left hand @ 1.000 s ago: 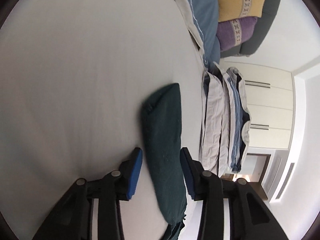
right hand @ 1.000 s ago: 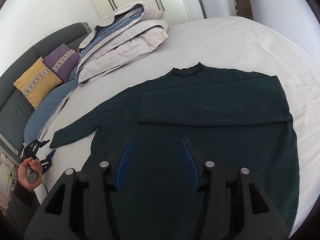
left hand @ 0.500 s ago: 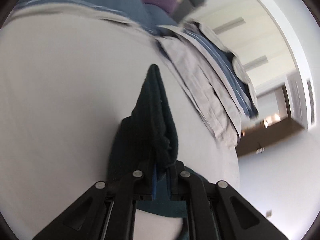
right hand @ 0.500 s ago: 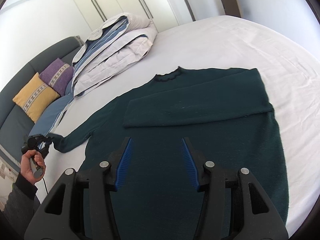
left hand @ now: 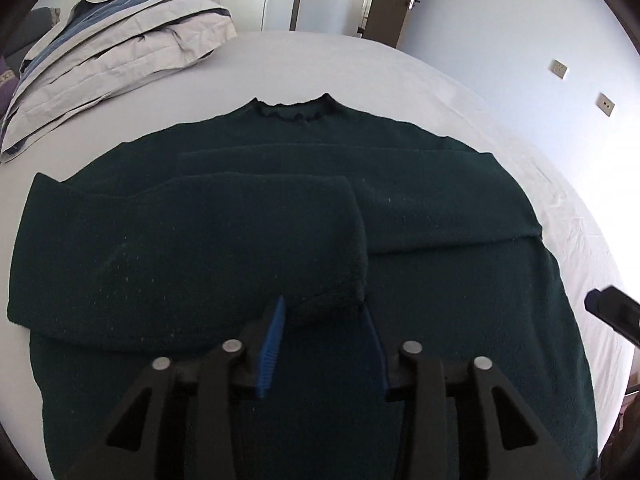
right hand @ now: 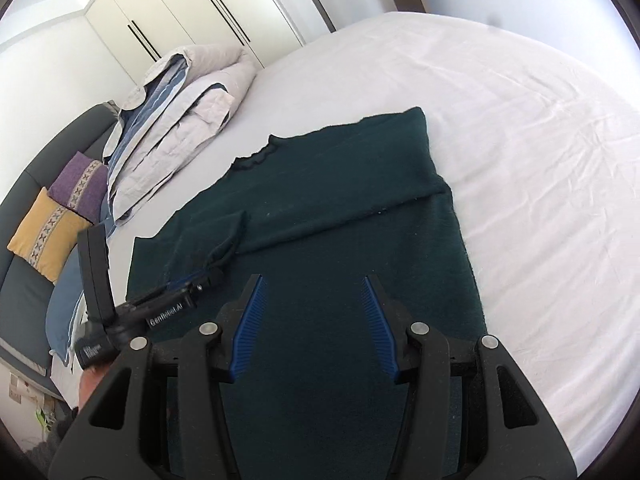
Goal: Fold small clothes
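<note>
A dark green sweater [left hand: 460, 280] lies flat on the white bed [left hand: 480, 112], collar at the far side. Both sleeves are folded across its chest. The left sleeve [left hand: 220, 232] lies on top, and its cuff [left hand: 332, 296] ends right at the tips of my left gripper [left hand: 324, 316]. That gripper's jaws are opening, and the blue pads stand apart from the cuff without pressing it. In the right wrist view the left gripper [right hand: 208, 274] sits at the sleeve end, held by a hand [right hand: 88, 384]. My right gripper [right hand: 312, 296] hovers open over the sweater's lower body [right hand: 340, 360], with nothing between its fingers.
A folded grey and blue duvet [left hand: 112, 48] is stacked at the bed's far left. Yellow [right hand: 44, 232] and purple [right hand: 80, 184] cushions lean on a dark sofa beyond it. Wardrobe doors [right hand: 180, 12] and a brown door [left hand: 400, 0] stand behind. Bare white sheet [right hand: 540, 140] spreads right of the sweater.
My left gripper shut on the outstretched left sleeve's cuff, rolled upright and swung it across onto the sweater's chest, and its jaws have now parted. The right gripper drifted sideways, still open.
</note>
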`<state>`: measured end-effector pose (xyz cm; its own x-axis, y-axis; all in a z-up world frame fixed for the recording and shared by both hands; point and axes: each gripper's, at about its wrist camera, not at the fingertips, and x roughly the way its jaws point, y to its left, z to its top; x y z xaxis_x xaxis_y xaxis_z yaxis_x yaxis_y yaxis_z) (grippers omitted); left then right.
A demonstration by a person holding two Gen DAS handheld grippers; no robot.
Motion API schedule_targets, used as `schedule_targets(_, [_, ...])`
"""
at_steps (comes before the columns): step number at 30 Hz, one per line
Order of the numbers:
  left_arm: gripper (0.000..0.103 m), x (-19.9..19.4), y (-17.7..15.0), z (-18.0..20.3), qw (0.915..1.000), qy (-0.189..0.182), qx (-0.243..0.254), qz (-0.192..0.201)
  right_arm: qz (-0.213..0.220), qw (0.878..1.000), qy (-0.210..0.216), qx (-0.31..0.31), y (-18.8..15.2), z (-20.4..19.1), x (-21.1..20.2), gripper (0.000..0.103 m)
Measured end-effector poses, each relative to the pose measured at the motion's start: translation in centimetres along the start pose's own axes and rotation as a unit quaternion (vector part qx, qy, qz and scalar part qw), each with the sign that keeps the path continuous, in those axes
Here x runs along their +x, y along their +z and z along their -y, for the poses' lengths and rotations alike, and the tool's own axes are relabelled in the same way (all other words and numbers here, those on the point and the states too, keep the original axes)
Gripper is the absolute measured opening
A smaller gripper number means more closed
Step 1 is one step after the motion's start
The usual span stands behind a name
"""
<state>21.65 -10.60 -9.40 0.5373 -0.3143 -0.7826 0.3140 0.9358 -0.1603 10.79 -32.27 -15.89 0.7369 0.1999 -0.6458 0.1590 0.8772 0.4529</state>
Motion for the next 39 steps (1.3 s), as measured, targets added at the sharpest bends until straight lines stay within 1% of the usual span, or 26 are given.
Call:
schedule_targets(1, [0.068, -0.6, -0.4, -0.4, 1.0000, -0.003, -0.005, 0.005, -0.006, 1.000, 0.003, 0.002, 0.1, 0.2, 0.5, 0.048])
schedule_targets(2, [0.077, -1.3, -0.6, -1.1, 0.9998, -0.004, -0.014, 0.010, -0.012, 1.000, 0.006, 0.005, 0.3, 0.3, 1.1, 0.048])
schedule_targets(4, [0.083, -3.2, -1.2, -3.0, 0.9988, -0.022, -0.035, 0.027, -0.023, 0.999, 0.024, 0.018, 0.8, 0.0, 2.7, 0.048])
schedule_targets(7, [0.084, -4.9, -1.9, -5.1, 0.9974, -0.038, -0.047, 0.039, -0.047, 0.997, 0.051, 0.026, 1.5, -1.4, 5.6, 0.048])
schedule_targets(8, [0.084, -5.4, -2.2, -5.9, 0.9971, -0.037, -0.051, 0.042, -0.057, 0.996, 0.062, 0.028, 1.8, -2.0, 6.8, 0.048])
schedule_targets(9, [0.084, -5.7, -2.1, -6.9, 0.9972, -0.027, -0.055, 0.043, -0.067, 0.995, 0.071, 0.031, 2.0, -2.7, 7.8, 0.049])
schedule_targets(10, [0.083, -6.0, -2.6, -7.3, 0.9974, -0.012, -0.059, 0.041, -0.080, 0.993, 0.081, 0.033, 2.2, -3.4, 9.2, 0.051])
schedule_targets(11, [0.081, -6.2, -2.7, -7.9, 0.9972, -0.002, -0.064, 0.038, -0.091, 0.992, 0.085, 0.034, 2.3, -4.1, 10.4, 0.055])
schedule_targets(14, [0.081, -7.5, -3.0, -9.6, 0.9953, -0.001, -0.082, 0.050, -0.118, 0.990, 0.072, 0.034, 2.4, -6.0, 13.7, 0.055])
schedule_targets(17, [0.081, -8.8, -3.2, -11.8, 0.9923, -0.001, -0.106, 0.064, -0.136, 0.989, 0.058, 0.029, 2.1, -7.7, 16.2, 0.055])
schedule_targets(19, [0.081, -9.3, -3.4, -13.3, 0.9897, -0.005, -0.126, 0.067, -0.145, 0.988, 0.046, 0.013, 2.0, -9.2, 17.6, 0.055])
schedule_targets(20, [0.081, -9.5, -3.5, -13.8, 0.9887, -0.006, -0.133, 0.069, -0.143, 0.989, 0.039, -0.003, 2.0, -10.0, 18.0, 0.054])
schedule_targets(22, [0.080, -9.7, -3.7, -14.7, 0.9867, -0.009, -0.146, 0.072, -0.147, 0.988, 0.027, -0.041, 1.7, -11.7, 18.8, 0.034])
schedule_targets(23, [0.077, -9.7, -3.7, -15.0, 0.9858, -0.010, -0.152, 0.072, -0.153, 0.986, 0.020, -0.056, 1.7, -12.4, 19.2, 0.020])
schedule_targets(25, [0.072, -9.7, -3.8, -15.8, 0.9837, -0.014, -0.165, 0.070, -0.143, 0.986, 0.010, -0.086, 1.9, -13.4, 19.1, 0.008])
schedule_targets(27, [0.070, -9.9, -3.7, -16.5, 0.9814, -0.022, -0.177, 0.072, -0.127, 0.986, 0.010, -0.103, 2.4, -13.9, 18.2, 0.007])
schedule_targets(30, [0.069, -10.4, -3.6, -17.8, 0.9775, -0.027, -0.193, 0.081, -0.092, 0.989, 0.007, -0.119, 4.2, -14.2, 15.9, 0.007])
schedule_targets(32, [0.069, -10.6, -3.2, -18.7, 0.9752, -0.026, -0.203, 0.085, -0.075, 0.990, 0.002, -0.121, 5.5, -13.4, 14.7, 0.007])
schedule_targets(36, [0.066, -10.4, -2.1, -20.6, 0.9712, -0.020, -0.219, 0.091, -0.058, 0.991, -0.043, -0.116, 7.9, -10.8, 14.0, 0.006])
schedule_targets(37, [0.062, -10.3, -1.7, -21.2, 0.9707, -0.016, -0.222, 0.091, -0.057, 0.990, -0.056, -0.115, 8.2, -9.9, 14.1, 0.007])
schedule_targets(38, [0.056, -10.0, -1.3, -21.6, 0.9705, -0.017, -0.223, 0.090, -0.057, 0.990, -0.066, -0.112, 8.3, -9.2, 14.3, 0.006])
schedule_targets(39, [0.052, -9.5, -0.8, -22.2, 0.9704, -0.017, -0.225, 0.085, -0.059, 0.990, -0.068, -0.106, 8.4, -8.4, 14.6, 0.006])
